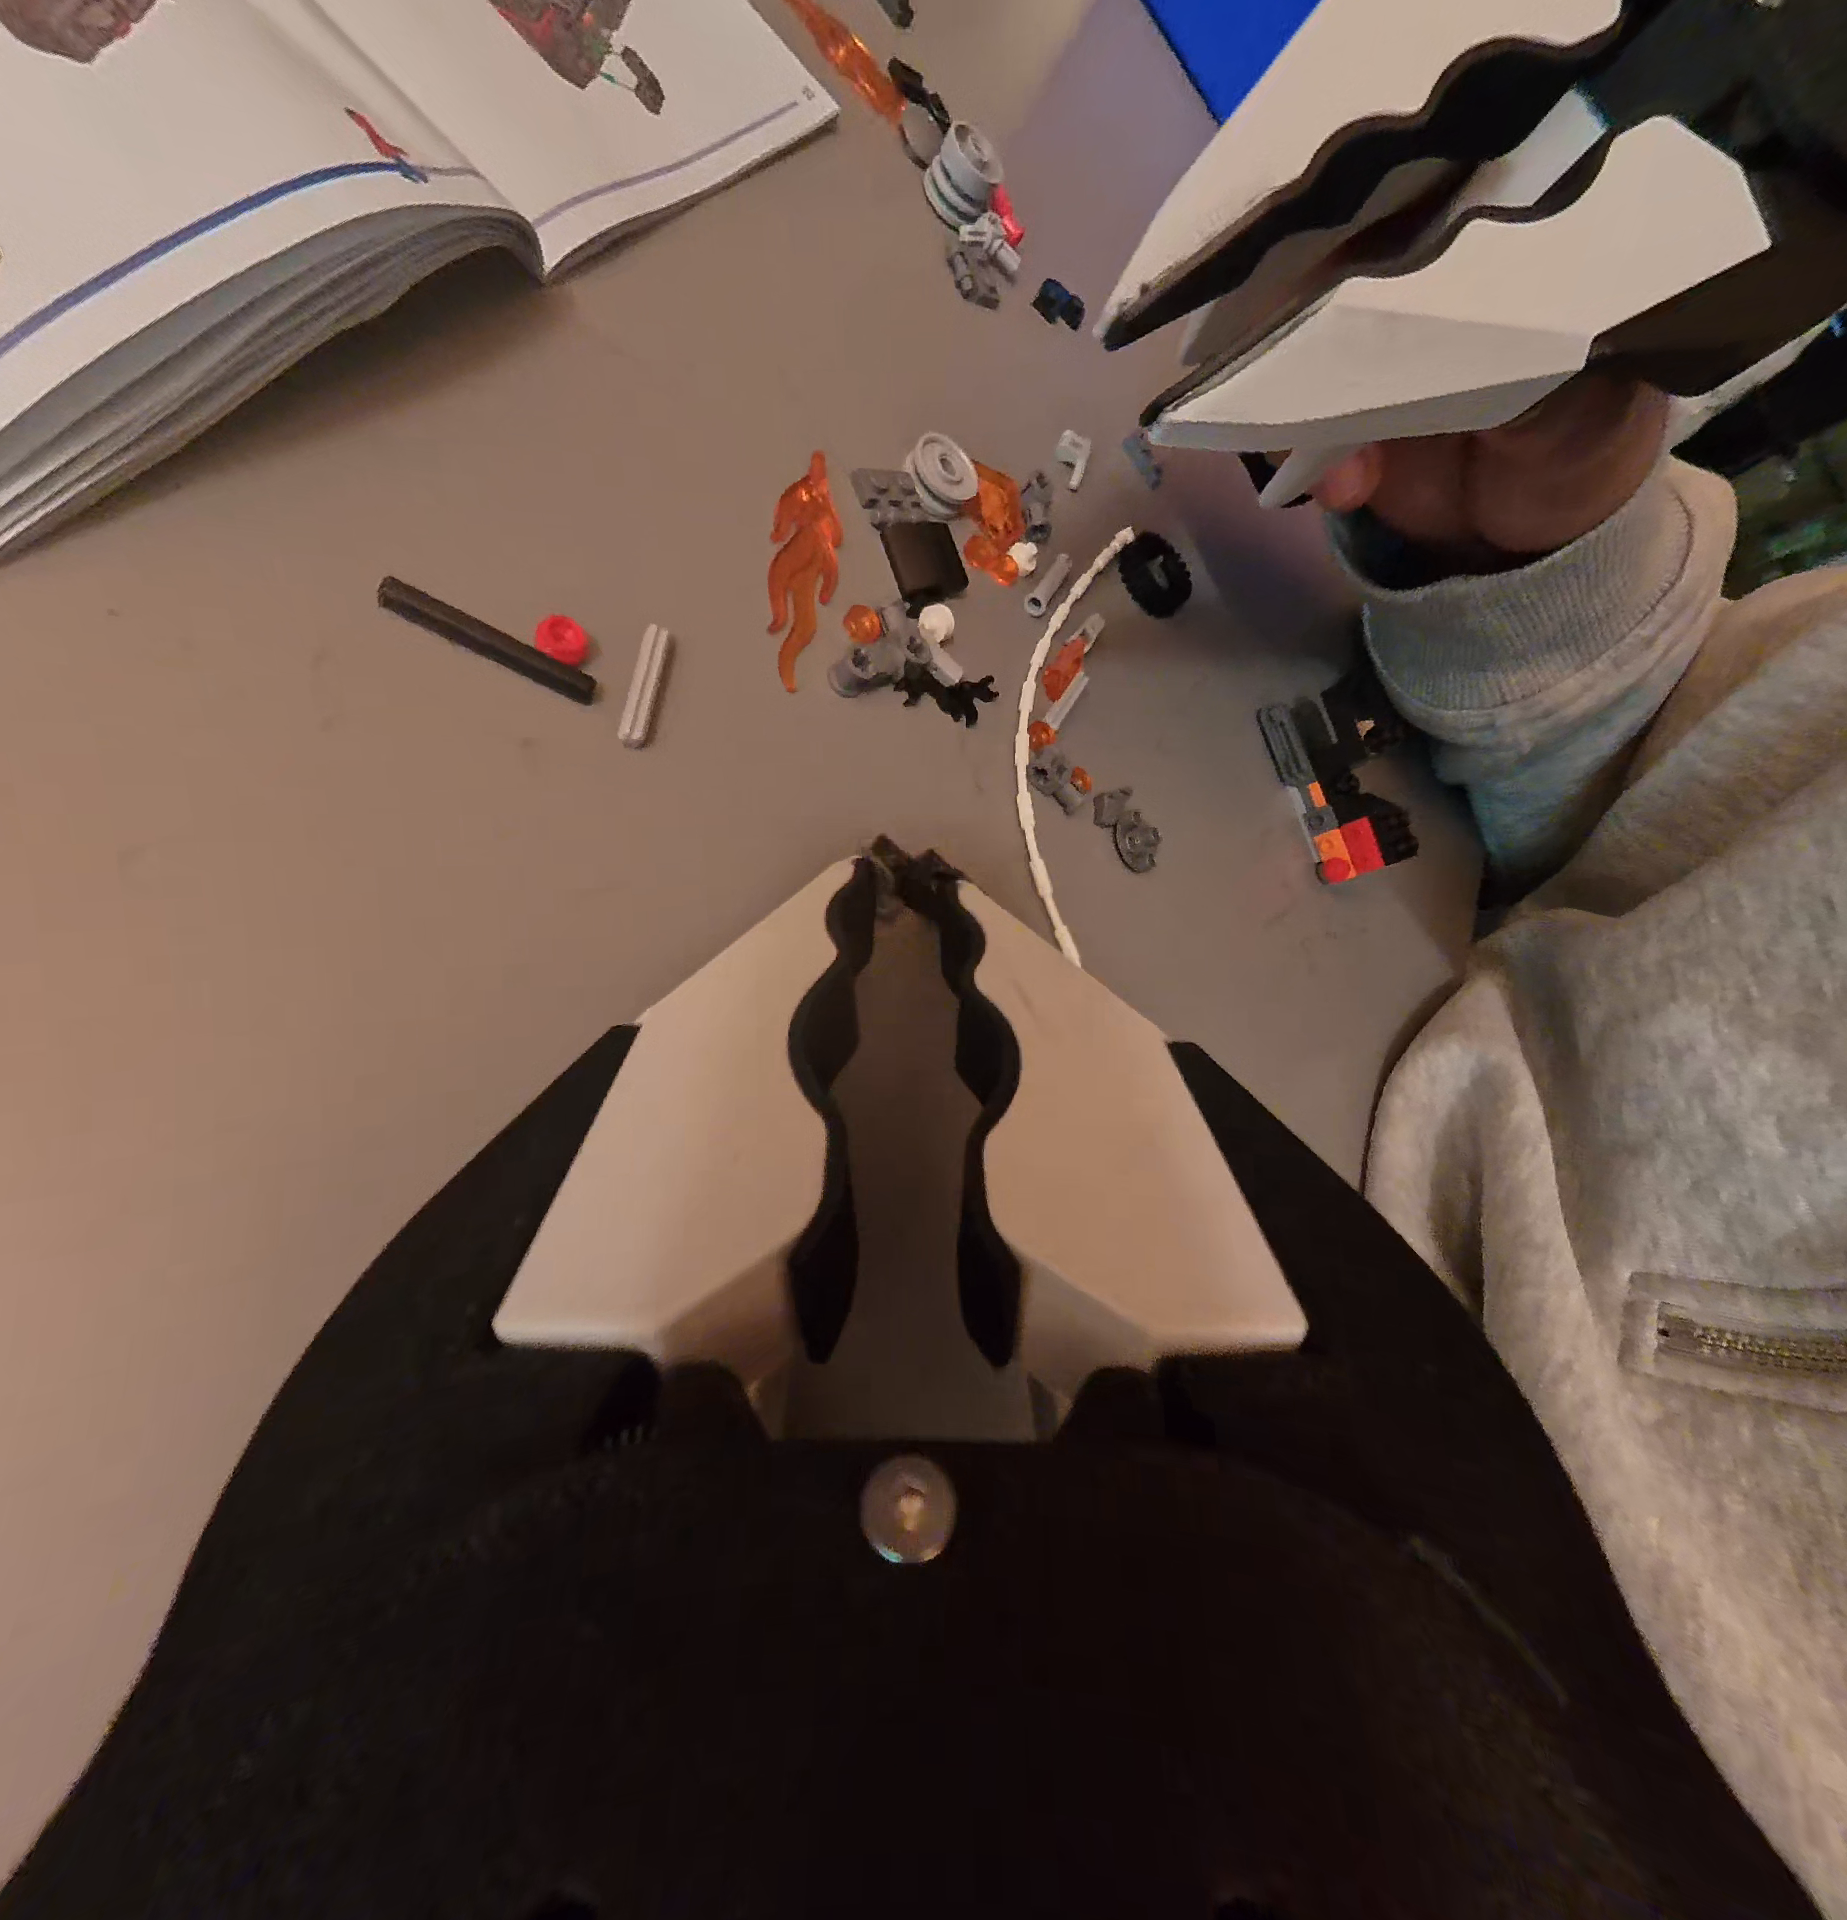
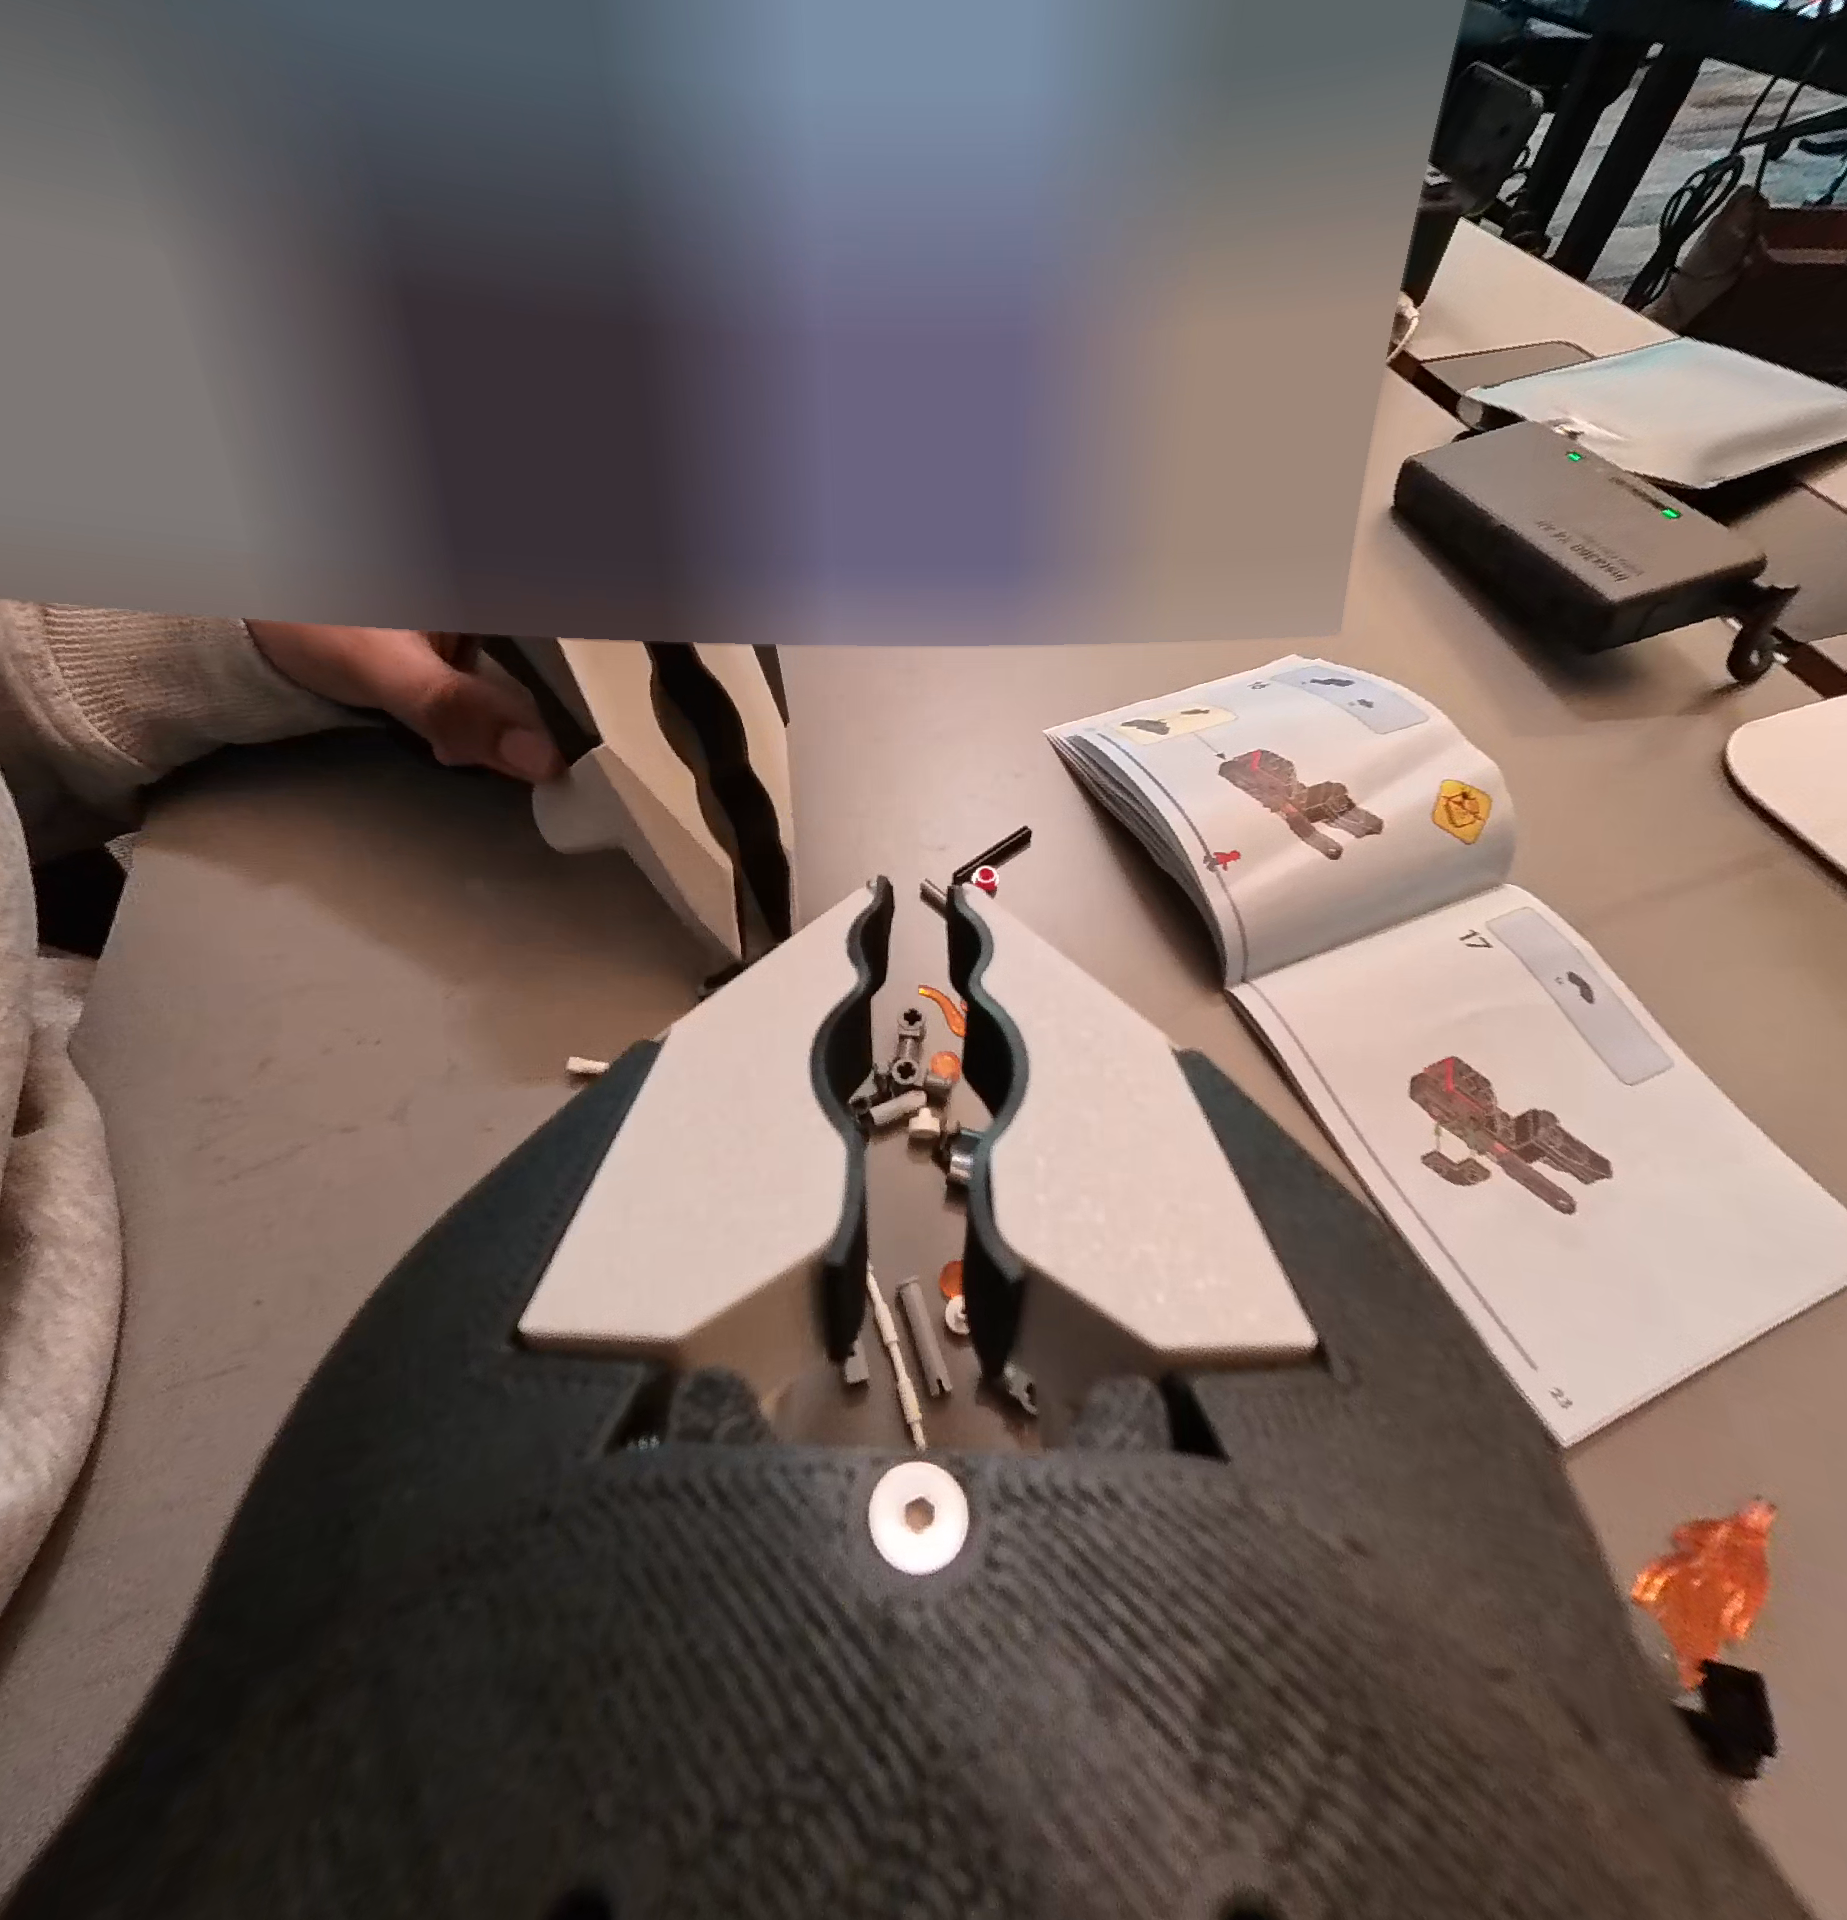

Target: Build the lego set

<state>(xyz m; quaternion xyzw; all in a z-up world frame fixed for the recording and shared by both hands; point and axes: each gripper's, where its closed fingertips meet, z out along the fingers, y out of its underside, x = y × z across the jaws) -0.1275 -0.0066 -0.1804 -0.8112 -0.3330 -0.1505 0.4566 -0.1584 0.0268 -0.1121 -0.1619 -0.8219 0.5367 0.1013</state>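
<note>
Lego sorting at the table's (image 1: 275, 935) near edge

Left gripper (image 1: 903, 868) pinches a tiny dark piece (image 1: 903, 871); right gripper's (image 2: 917, 894) jaws hang apart. Light, stiff, slippery: grip flat sides.

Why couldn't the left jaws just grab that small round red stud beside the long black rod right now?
Probably not yet: the left gripper already pinches a tiny dark piece. The small round red stud itself lies unobstructed on the grey table, beside the long black rod.

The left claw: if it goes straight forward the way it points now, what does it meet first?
The left claw, shut on a small dark piece, likely meets the loose pile of grey and orange parts first; depth is unclear, so it may pass above them.
</note>
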